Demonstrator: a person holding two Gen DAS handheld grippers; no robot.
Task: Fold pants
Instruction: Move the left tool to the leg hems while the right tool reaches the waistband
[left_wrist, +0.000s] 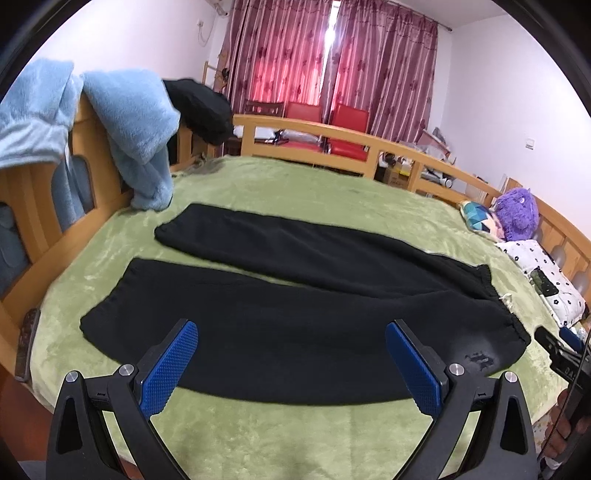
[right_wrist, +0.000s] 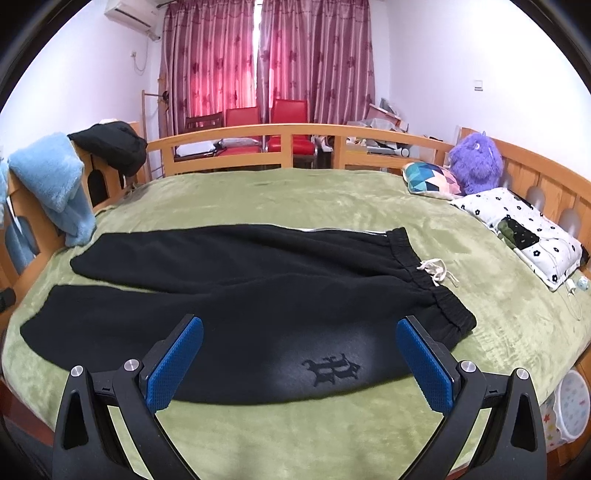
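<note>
Black pants (right_wrist: 229, 295) flat on bed, both claws gaping, white drawstring (right_wrist: 436, 271) clear in right view only

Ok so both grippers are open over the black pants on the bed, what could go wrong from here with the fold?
The pants lie on a plush green blanket, so a closing left gripper or right gripper could pinch blanket along with fabric. The white drawstring hangs loose past the waistband and might end up sticking out of the fold. The legs are splayed apart, so folding one over the other may come out misaligned.
</note>
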